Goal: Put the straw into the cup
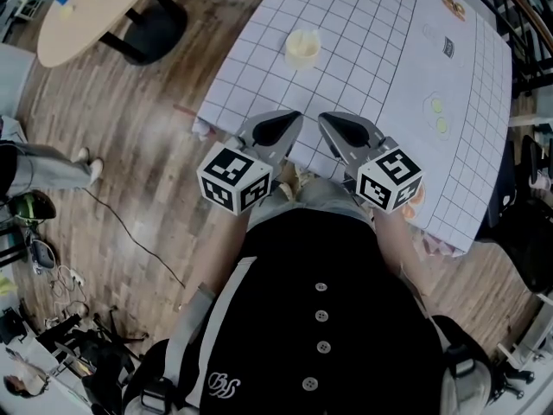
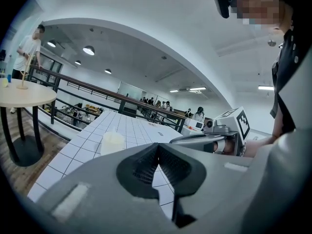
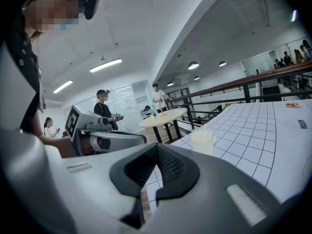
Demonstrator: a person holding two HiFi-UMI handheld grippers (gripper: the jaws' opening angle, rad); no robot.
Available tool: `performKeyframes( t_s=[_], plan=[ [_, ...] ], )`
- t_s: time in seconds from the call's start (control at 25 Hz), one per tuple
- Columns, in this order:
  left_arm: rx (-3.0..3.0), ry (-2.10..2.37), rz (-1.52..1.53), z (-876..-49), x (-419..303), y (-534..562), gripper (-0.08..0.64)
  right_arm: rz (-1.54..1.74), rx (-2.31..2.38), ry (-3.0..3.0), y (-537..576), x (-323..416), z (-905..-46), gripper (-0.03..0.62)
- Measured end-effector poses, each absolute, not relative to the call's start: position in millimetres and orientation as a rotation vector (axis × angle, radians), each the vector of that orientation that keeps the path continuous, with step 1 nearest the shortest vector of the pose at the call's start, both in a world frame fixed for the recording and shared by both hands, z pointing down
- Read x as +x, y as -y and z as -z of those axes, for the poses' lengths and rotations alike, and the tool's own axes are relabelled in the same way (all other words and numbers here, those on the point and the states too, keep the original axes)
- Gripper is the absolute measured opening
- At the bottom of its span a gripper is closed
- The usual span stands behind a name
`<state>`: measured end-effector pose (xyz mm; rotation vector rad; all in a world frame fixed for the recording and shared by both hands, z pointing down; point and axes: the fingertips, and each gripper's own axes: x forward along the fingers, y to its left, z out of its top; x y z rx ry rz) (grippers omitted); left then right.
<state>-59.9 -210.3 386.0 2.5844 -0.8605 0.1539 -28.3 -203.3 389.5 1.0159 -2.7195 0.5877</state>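
Note:
A pale, translucent cup (image 1: 301,47) stands on the white grid-marked table (image 1: 363,67), toward its far left part. It also shows in the left gripper view (image 2: 112,143) and the right gripper view (image 3: 203,141). I cannot make out a straw for certain in any view. My left gripper (image 1: 289,119) and right gripper (image 1: 330,121) hover side by side over the table's near edge, close to my body and well short of the cup. Both are shut with nothing between the jaws (image 2: 157,147) (image 3: 157,147).
Small round stickers (image 1: 438,115) and a card (image 1: 448,47) lie on the table's right side. A round wooden table (image 1: 95,11) stands on the wood floor at the far left. Someone's legs (image 1: 52,167) and cables are at the left edge. A railing runs behind the table.

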Motion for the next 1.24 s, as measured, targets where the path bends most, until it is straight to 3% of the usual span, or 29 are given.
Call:
performKeyframes(
  t_s=[1.24],
  plan=[
    [2.561, 0.799, -0.159, -399, -51, 216, -0.002, -0.611, 0.967, 2.670, 208, -28, -404, 0.000]
  ],
)
